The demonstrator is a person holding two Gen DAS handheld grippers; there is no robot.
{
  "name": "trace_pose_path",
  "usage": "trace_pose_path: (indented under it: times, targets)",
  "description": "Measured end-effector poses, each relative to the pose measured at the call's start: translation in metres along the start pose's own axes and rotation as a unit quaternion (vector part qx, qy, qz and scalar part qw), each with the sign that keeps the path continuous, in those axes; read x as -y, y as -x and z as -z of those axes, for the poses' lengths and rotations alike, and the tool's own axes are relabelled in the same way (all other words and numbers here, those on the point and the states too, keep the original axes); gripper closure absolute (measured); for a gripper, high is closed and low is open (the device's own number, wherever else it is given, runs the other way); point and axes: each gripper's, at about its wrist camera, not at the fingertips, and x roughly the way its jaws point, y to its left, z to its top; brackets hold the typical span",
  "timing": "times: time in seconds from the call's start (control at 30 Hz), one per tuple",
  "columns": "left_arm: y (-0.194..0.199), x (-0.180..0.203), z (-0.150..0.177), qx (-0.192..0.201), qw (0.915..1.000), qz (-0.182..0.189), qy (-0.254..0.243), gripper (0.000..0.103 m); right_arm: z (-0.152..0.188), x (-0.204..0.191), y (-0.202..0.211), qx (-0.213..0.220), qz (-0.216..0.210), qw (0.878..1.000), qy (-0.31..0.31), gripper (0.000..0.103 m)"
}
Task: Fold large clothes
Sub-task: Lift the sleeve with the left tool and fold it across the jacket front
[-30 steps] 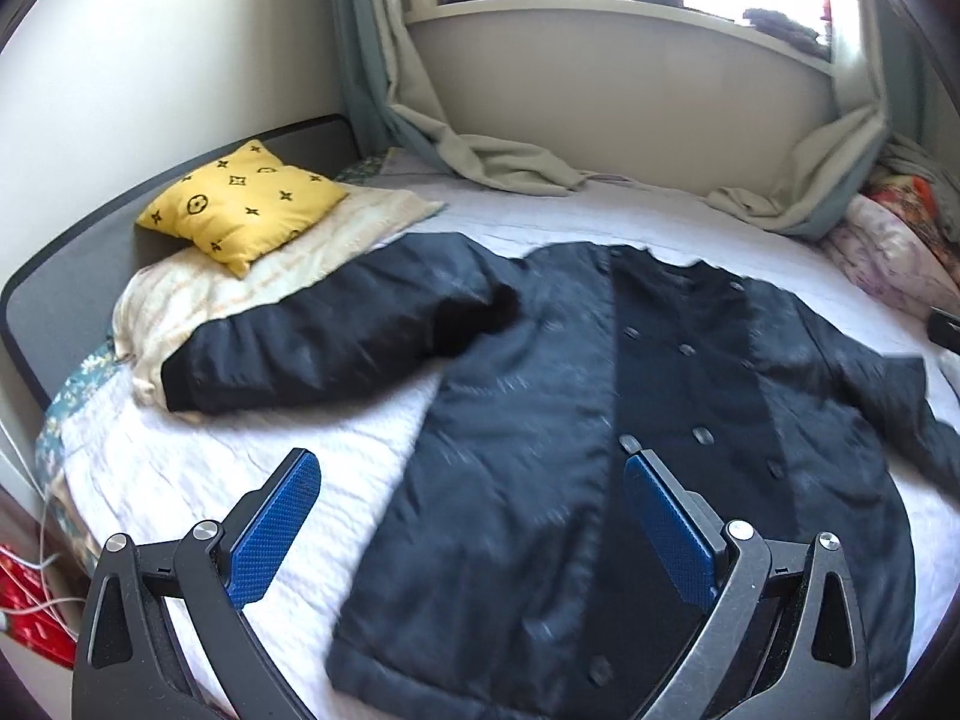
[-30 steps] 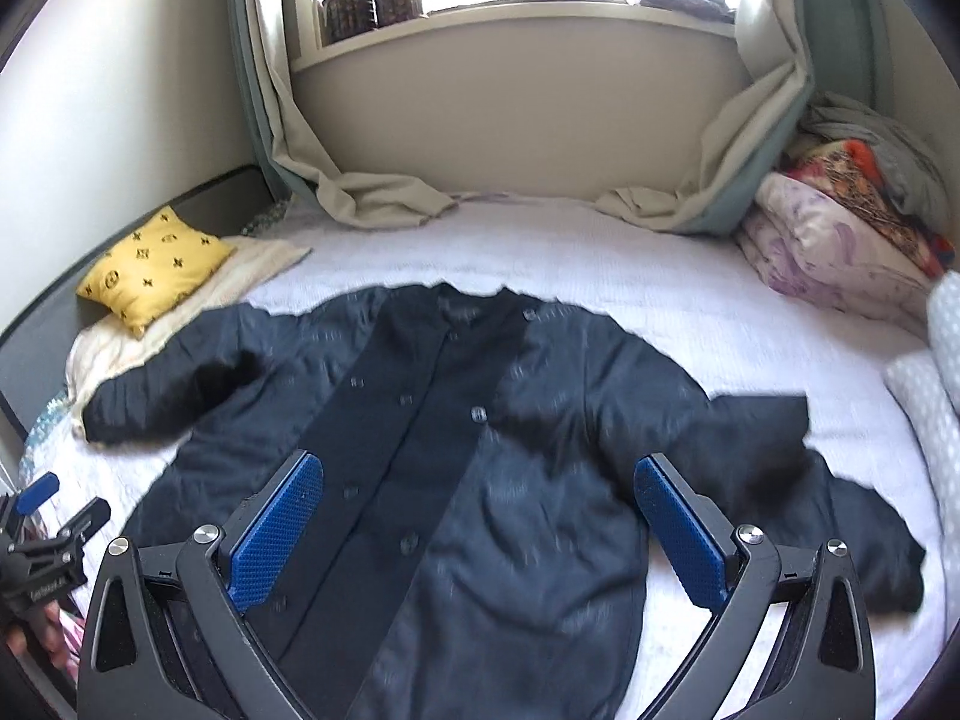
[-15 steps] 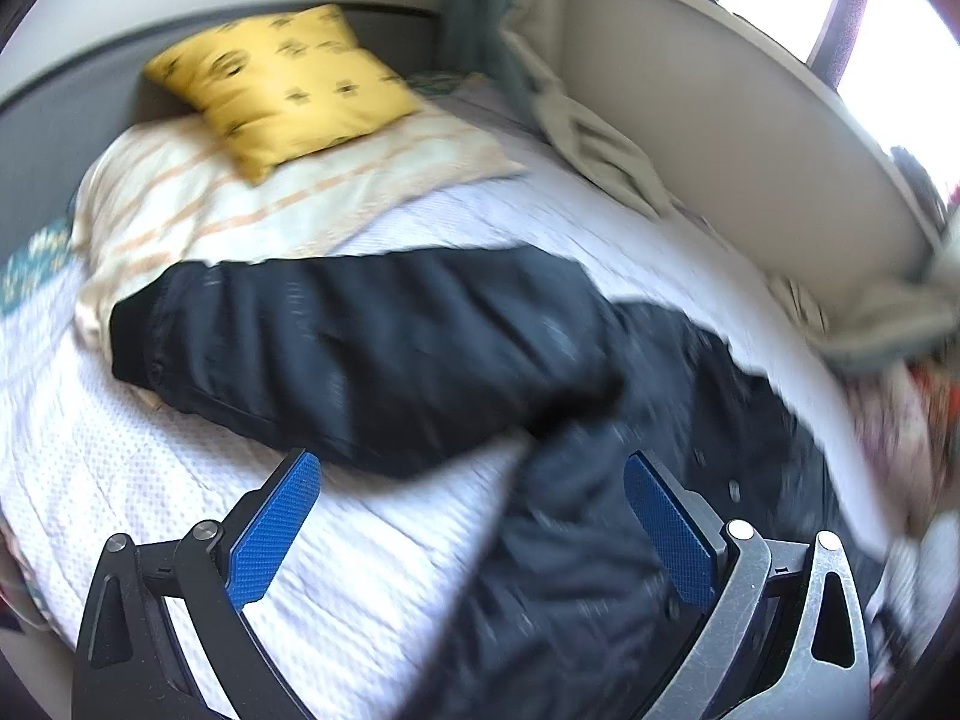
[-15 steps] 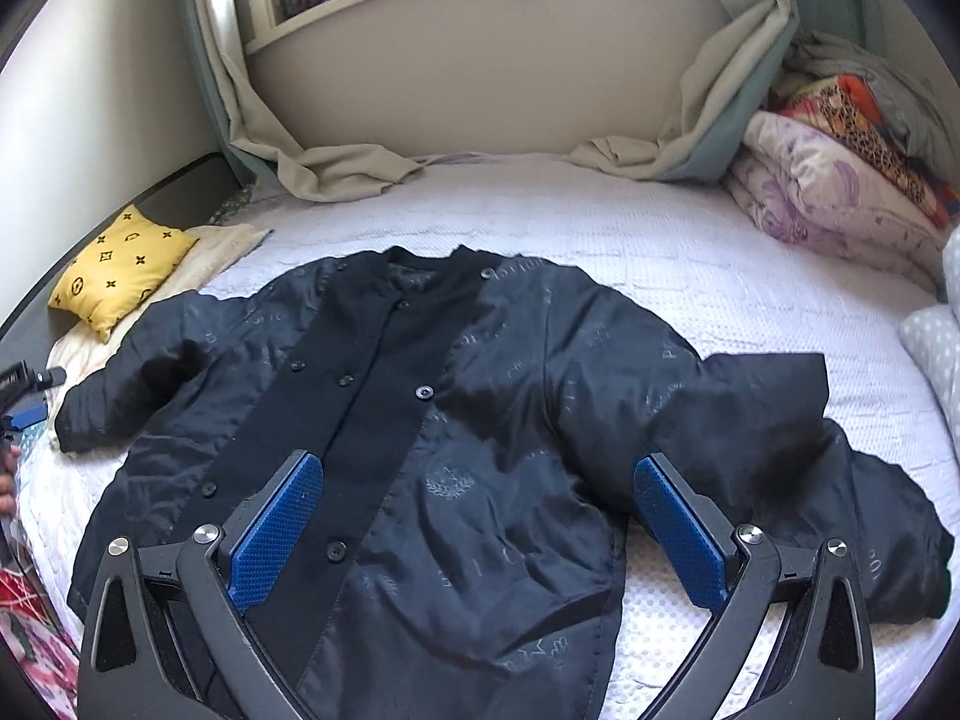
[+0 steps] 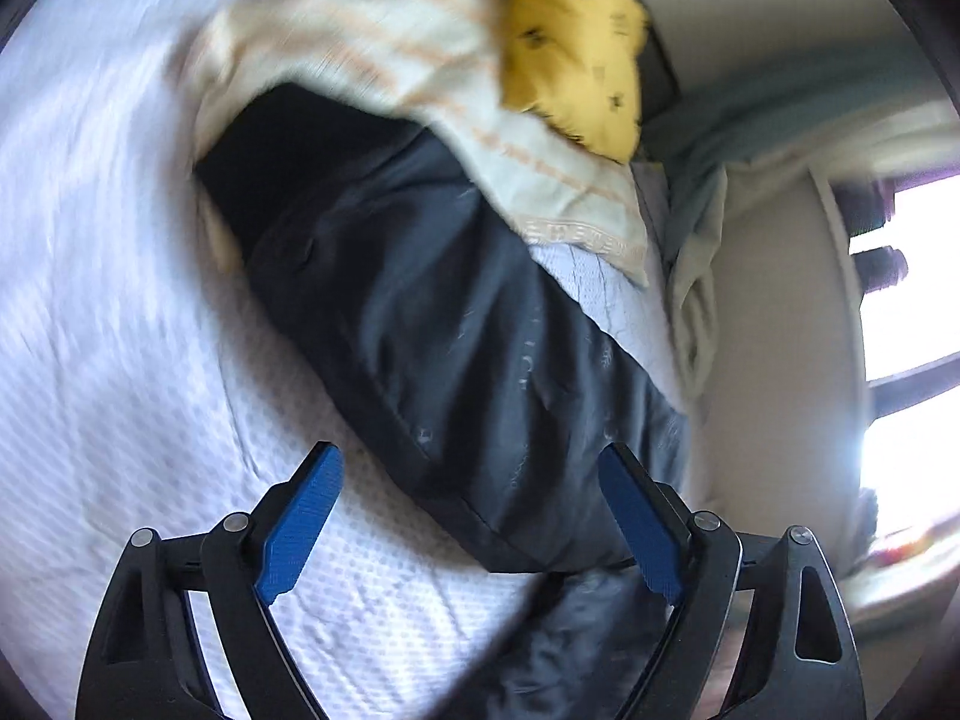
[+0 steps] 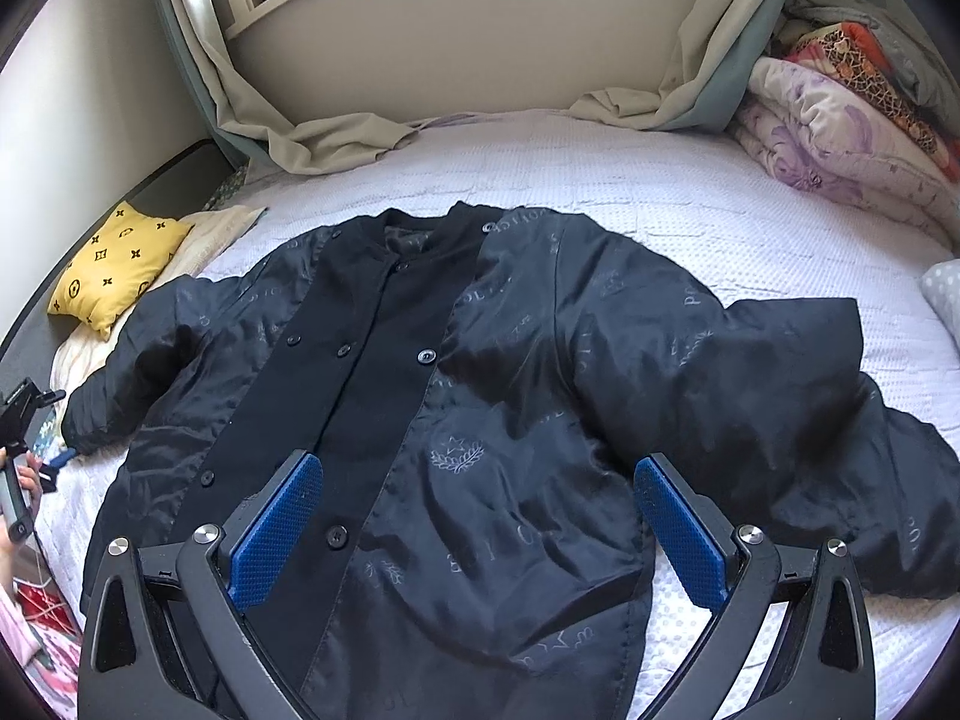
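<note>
Left wrist view: the left gripper [image 5: 468, 516] is released, its jaws just closing a little around the jacket [image 6: 480, 420] sleeve [image 5: 456, 324], not yet pinching.
The jacket lies flat on the bed [image 6: 690, 192]. Pinch the sleeve, running toward 11 o'clock, by its edge; the right gripper [image 6: 477, 531], also released, should wait above the hem.

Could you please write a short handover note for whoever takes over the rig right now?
Left gripper: jaws open and just been closing, its sleeve between them, pads not yet pressing.
Right gripper: jaws open over the jacket, holding nothing.
Jacket lies flat, buttoned, front up on the bed, both sleeves spread out.
Done: laid out.
Left: fold in both sleeves, then the body.
</note>
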Motion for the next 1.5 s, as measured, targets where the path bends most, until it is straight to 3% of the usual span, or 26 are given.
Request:
trace_pose_path:
  times: [0.17,0.4,0.47,0.63,0.73,0.87,1.07,1.27,1.37,1.5]
  targets:
    - [-0.023,-0.019,0.005,-0.021,0.998,0.007,0.06,0.024,0.002,-0.002,-0.003,-0.004,0.001,1.0,0.002,0.0]
    - [-0.046,-0.029,-0.003,0.002,0.9954,0.012,0.095,0.032,0.0,0.002,0.0,0.001,0.004,1.0,-0.004,0.0]
    - [-0.05,-0.024,-0.003,0.01,0.9967,0.012,0.079,0.05,0.0,0.004,0.0,0.0,0.005,1.0,-0.008,0.0]
    - [-0.055,-0.009,-0.003,0.023,0.9983,0.008,0.054,0.078,-0.002,0.005,-0.003,-0.001,0.009,1.0,-0.009,0.0]
    - [-0.044,0.013,-0.006,0.049,0.9987,0.007,0.011,0.085,-0.003,0.006,-0.007,-0.003,0.013,1.0,-0.01,0.0]
    - [-0.023,0.057,-0.002,0.088,0.9939,0.014,-0.064,0.088,-0.004,0.008,-0.01,-0.006,0.016,1.0,-0.016,0.0]
    - [0.007,0.12,0.037,0.13,0.9733,0.009,-0.189,0.088,-0.004,0.006,-0.01,-0.005,0.016,1.0,-0.014,0.0]
    - [0.015,0.198,0.111,0.156,0.93,-0.003,-0.333,0.088,-0.007,0.008,-0.008,0.004,0.029,0.999,-0.013,0.0]
    - [0.001,0.234,0.148,0.143,0.913,0.008,-0.382,0.088,-0.009,0.01,-0.006,0.009,0.036,0.999,-0.015,0.0]
    - [-0.024,0.255,0.2,0.106,0.8969,0.004,-0.429,0.088,-0.011,0.012,-0.003,0.01,0.032,0.999,-0.019,0.0]
